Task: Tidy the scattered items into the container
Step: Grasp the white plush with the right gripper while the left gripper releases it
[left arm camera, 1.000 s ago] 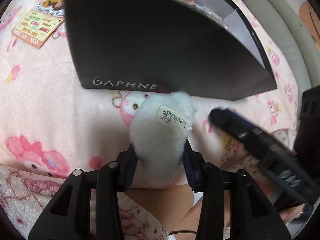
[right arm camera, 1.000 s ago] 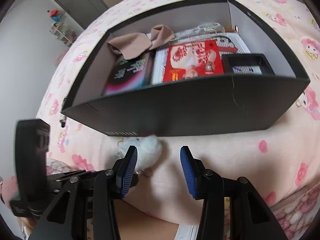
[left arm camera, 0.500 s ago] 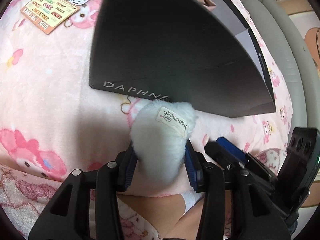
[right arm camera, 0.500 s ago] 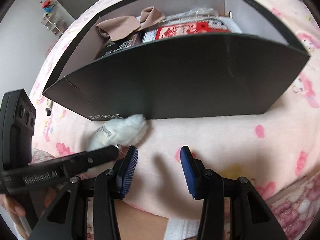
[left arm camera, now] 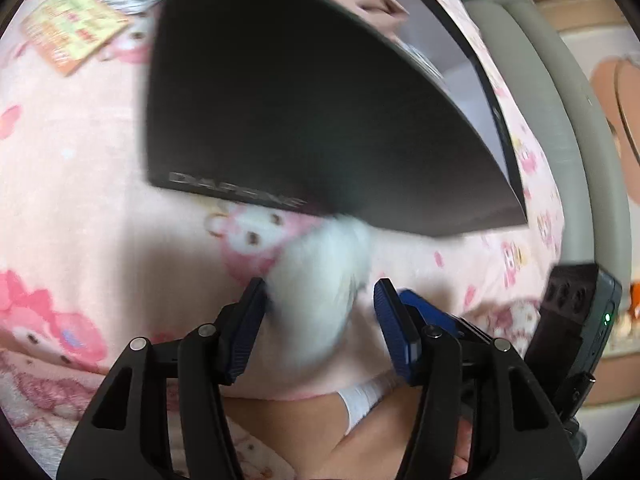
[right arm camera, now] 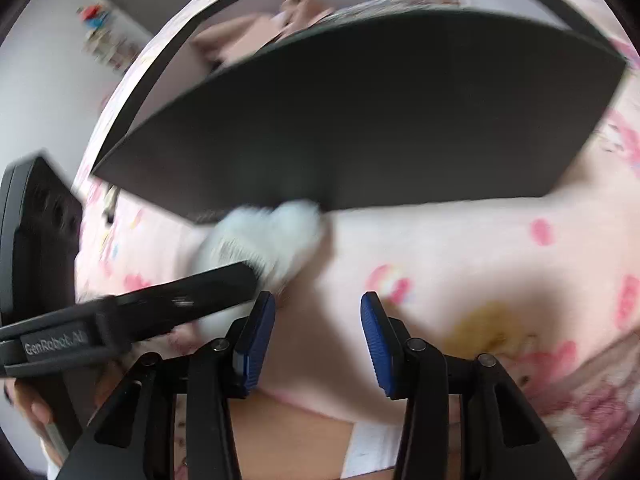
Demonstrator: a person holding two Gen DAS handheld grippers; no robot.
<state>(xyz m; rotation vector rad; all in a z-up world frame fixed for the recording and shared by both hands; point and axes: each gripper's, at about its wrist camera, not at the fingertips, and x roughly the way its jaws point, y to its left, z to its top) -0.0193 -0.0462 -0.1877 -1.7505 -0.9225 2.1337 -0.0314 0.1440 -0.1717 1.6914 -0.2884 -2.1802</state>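
left tongs now apart, pompom loose

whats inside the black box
Over the near wall of the black box only some beige cloth and a bit of clear plastic wrap show. That wall hides everything lower down, and the view is blurred.

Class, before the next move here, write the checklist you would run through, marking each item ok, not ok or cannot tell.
1. Left gripper firmly clamps the white fluffy toy: cannot tell, blurred.
2. Toy raised above the black DAPHNE box rim: not ok, low by its outer wall.
3. Right gripper open and empty: ok.
4. Free space inside box: cannot tell, wall hides it.
5. All items in: not ok, a printed card lies on the blanket.
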